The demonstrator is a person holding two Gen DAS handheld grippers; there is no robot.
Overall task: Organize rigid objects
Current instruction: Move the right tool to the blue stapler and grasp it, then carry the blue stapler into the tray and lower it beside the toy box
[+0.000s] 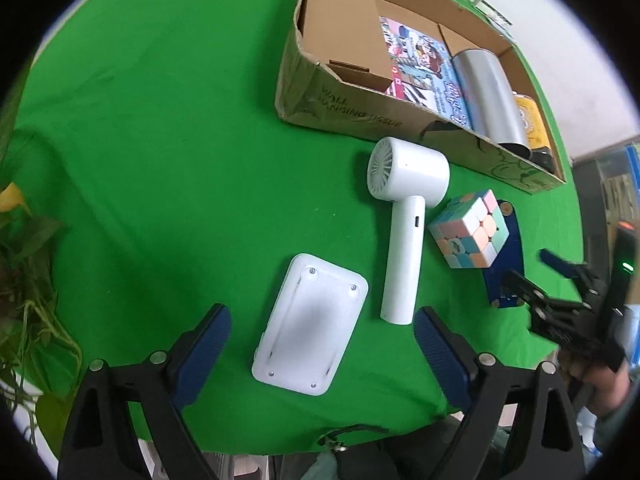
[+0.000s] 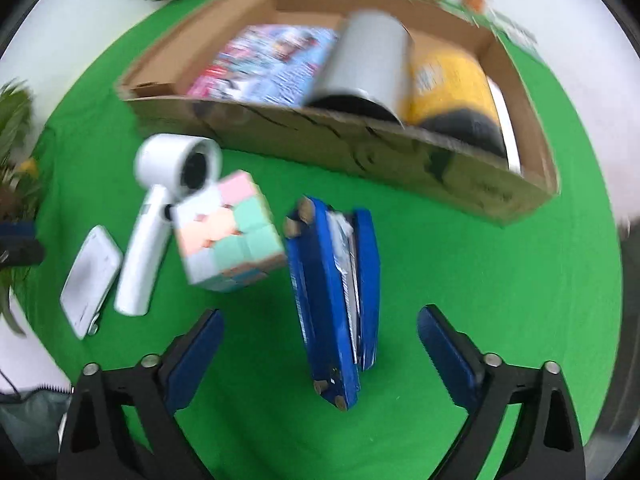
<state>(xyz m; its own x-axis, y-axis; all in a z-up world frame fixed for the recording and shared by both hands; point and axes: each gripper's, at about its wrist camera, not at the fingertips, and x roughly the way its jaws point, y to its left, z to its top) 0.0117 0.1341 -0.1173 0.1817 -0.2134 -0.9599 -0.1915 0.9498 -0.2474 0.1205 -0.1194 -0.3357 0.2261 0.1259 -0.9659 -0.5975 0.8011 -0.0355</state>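
On the green table lie a white flat rectangular device (image 1: 312,326), a white handheld fan (image 1: 404,216), a pastel puzzle cube (image 1: 470,234) and a blue flat case (image 1: 505,258). My left gripper (image 1: 322,354) is open, its fingers either side of the white device. My right gripper (image 2: 318,354) is open, with the blue case (image 2: 334,296) standing on edge between its fingers. The cube (image 2: 230,232), fan (image 2: 160,216) and white device (image 2: 90,280) lie to its left. The right gripper also shows in the left wrist view (image 1: 536,276).
A cardboard box (image 1: 320,100) at the back holds a colourful booklet (image 1: 424,68), a silver cylinder (image 1: 492,96) and a yellow object (image 1: 530,120). The box also shows in the right wrist view (image 2: 360,148). Plant leaves (image 1: 28,264) hang at the table's left edge.
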